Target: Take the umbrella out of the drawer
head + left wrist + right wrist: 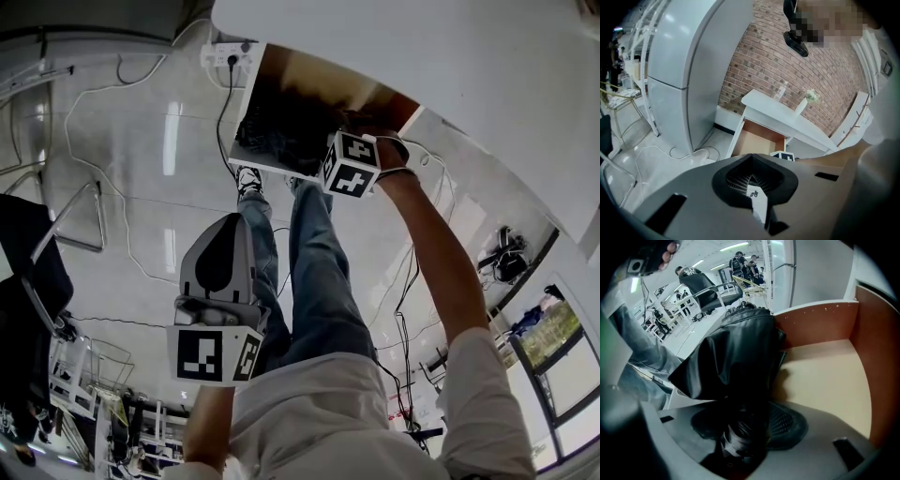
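Note:
A black folded umbrella lies in the open wooden drawer, its fabric bunched against the left front corner. My right gripper points steeply down into the drawer and is shut on the umbrella's lower end. In the head view only its marker cube shows at the drawer's front edge; the umbrella is lost in shadow there. My left gripper hangs over the floor well short of the drawer, jaws shut with nothing between them.
The drawer belongs to a white table that carries a bottle and a small vase. A power strip and cables lie on the floor. A tall grey cabinet stands at the left. The person's legs are below the drawer.

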`<state>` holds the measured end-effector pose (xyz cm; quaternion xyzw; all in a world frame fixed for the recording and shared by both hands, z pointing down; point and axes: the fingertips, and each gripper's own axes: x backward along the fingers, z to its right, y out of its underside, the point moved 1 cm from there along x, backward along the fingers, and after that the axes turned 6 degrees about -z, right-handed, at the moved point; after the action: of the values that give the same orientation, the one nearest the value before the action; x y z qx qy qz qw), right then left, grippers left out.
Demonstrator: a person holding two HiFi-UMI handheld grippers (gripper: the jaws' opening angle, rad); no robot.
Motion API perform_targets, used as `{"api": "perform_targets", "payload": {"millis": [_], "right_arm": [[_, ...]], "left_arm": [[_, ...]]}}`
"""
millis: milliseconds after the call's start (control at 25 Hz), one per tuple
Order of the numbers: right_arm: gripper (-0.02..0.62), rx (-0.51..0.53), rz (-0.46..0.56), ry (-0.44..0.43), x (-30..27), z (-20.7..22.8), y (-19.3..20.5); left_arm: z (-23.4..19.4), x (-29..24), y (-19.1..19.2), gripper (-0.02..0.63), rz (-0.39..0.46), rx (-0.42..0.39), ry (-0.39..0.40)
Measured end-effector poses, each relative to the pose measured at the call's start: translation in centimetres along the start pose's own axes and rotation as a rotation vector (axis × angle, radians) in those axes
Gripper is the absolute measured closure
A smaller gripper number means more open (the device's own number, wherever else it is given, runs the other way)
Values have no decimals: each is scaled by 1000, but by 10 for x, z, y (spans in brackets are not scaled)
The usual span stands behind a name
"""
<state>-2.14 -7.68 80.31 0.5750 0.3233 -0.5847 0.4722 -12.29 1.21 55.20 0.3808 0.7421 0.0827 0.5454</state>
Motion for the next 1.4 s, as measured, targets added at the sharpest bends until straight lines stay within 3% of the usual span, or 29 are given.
{"api": "perform_targets", "payload": {"millis": [1400], "right_arm": [[360,-73,19,24,59,-3,-8]], "left_arm": [[17,42,-27,589,43,-18,1]]}}
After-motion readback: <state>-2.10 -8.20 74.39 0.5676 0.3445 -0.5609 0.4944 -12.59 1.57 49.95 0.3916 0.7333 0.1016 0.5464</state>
